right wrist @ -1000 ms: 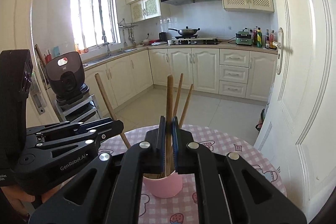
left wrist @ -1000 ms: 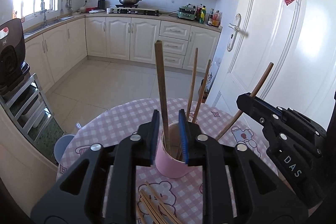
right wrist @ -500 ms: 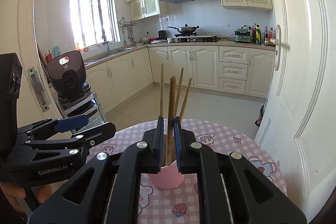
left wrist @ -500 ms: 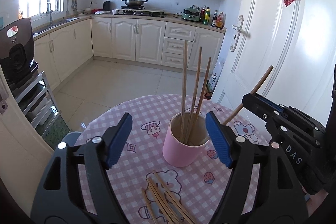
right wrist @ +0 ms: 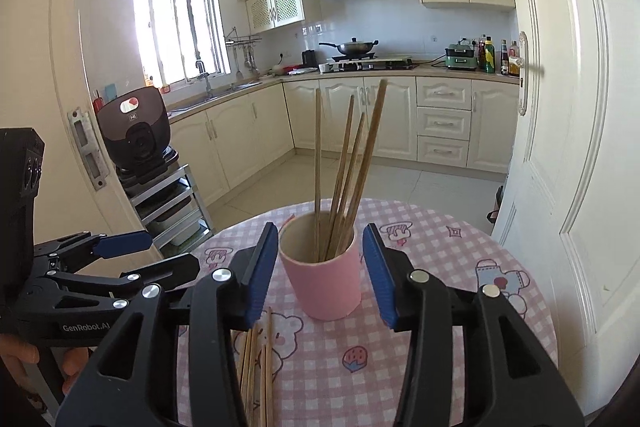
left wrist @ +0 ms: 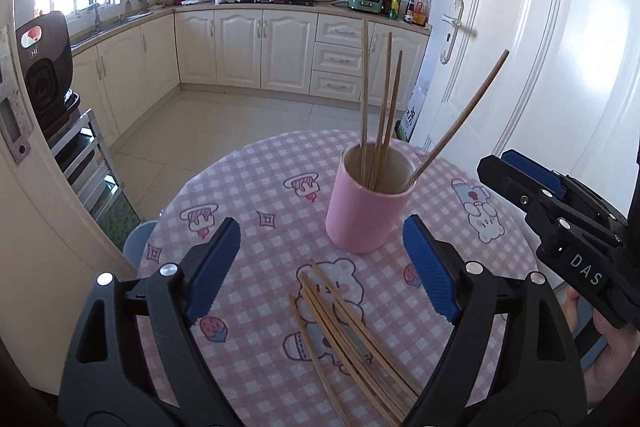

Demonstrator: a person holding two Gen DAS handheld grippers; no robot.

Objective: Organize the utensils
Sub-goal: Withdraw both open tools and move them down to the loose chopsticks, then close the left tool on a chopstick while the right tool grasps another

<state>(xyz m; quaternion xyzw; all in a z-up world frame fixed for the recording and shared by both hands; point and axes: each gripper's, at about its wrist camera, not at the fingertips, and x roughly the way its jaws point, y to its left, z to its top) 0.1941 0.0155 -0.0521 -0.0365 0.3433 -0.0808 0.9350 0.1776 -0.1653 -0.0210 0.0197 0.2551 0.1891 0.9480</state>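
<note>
Risk ahead: grabbing two sticks at once from the loose chopsticks (left wrist: 344, 339) heaped at 6 o'clock on the table (left wrist: 248, 195), or nudging the pink cup (left wrist: 368, 203) over. Four chopsticks standing in the cup at 12 o'clock; roughly six loose. Left gripper (left wrist: 320, 271) spread wide, empty. Right gripper (right wrist: 320, 275) likewise wide, empty.

Cup (left wrist: 366, 205) on table (left wrist: 248, 187), loose chopsticks (left wrist: 344, 331) before it
</note>
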